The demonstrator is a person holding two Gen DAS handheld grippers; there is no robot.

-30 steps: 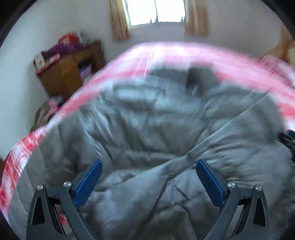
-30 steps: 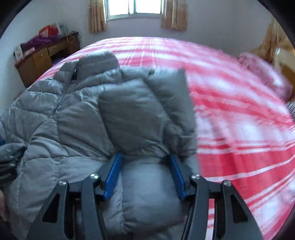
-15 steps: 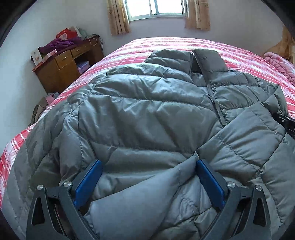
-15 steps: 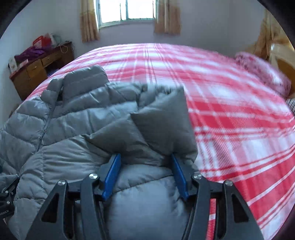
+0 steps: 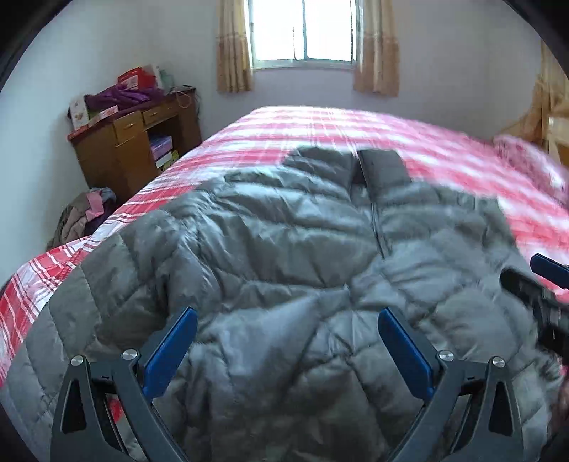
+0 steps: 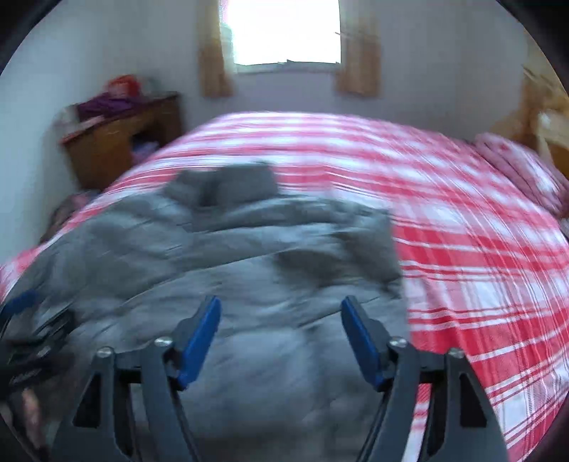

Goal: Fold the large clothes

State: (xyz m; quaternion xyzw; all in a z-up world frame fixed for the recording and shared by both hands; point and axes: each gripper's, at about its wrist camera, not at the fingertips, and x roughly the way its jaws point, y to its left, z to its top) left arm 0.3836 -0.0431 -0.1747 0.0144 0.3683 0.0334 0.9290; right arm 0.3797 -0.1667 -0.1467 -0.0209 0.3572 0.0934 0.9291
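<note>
A grey quilted puffer jacket lies front up on the red-and-white plaid bed, collar toward the window, both sleeves folded across its front. My left gripper is open, its blue pads wide apart above the folded left sleeve. My right gripper is open above the jacket near its right edge; this view is blurred. The right gripper's blue tip shows at the right edge of the left wrist view.
A wooden desk with boxes and purple cloth stands at the back left wall. A heap of clothes lies on the floor beside it. A pink pillow lies at the bed's right. A curtained window is behind.
My right gripper has opened and let go of the right sleeve, which now lies on the jacket. Both grippers have pulled back and up from the jacket. The left stayed open.
</note>
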